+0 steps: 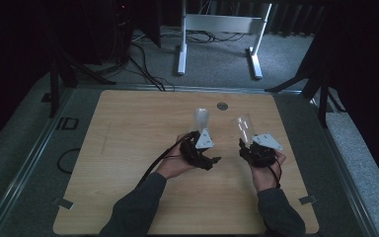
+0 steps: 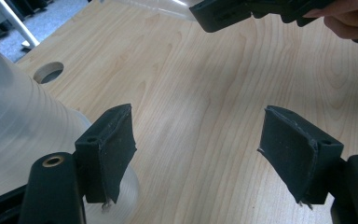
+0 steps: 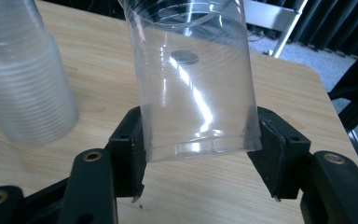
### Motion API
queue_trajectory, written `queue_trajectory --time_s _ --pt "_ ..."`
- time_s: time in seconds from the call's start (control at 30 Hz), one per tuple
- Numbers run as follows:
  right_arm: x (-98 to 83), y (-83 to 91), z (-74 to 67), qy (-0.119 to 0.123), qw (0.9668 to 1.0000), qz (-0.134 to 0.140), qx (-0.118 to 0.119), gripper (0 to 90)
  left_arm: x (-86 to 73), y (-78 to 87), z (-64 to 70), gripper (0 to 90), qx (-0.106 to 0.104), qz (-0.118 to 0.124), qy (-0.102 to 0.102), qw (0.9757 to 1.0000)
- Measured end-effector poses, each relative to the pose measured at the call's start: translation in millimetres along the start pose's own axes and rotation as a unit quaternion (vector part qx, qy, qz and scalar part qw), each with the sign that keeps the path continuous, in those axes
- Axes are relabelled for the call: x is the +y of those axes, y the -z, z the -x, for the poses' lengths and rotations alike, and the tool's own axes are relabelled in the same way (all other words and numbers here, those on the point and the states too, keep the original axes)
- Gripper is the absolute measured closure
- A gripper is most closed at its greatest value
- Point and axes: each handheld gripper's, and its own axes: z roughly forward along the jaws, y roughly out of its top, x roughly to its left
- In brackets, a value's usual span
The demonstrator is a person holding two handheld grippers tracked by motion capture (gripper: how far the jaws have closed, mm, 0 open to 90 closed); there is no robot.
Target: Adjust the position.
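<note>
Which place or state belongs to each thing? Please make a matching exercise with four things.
1 single clear cup
2 stack of cups
3 left gripper
4 round hole

A jaws apart, nothing between them
B clamped in the right gripper
C near the far edge of the table
D standing just outside one jaw of the left gripper

Pairs: 1-B, 2-D, 3-A, 4-C
</note>
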Motion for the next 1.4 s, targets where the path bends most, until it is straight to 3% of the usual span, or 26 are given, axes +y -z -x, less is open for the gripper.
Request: queue_trajectory --time_s 0.47,0.73,1.2,1.4 --pt "-3.4 10.0 -4.3 -0.008 0.9982 0.060 -0.002 41.9 4.0 -0.4 -0.8 25.8 0.001 0.013 0.011 0.9998" --pt "-4.8 13.8 -4.4 -0.011 0.9972 0.074 -0.010 41.9 7.3 -1.4 -1.0 25.9 0.003 0.027 0.022 0.9994" --pt "-6.6 20.1 -7.4 -0.008 0.9943 0.103 -0.025 41.9 13.8 -2.1 -9.0 27.6 0.001 0.053 0.069 0.9961" --pt "-8.6 22.0 -5.6 -0.011 0.9935 0.108 -0.032 41.9 17.0 -2.6 -10.1 27.7 0.001 0.061 0.079 0.9950"
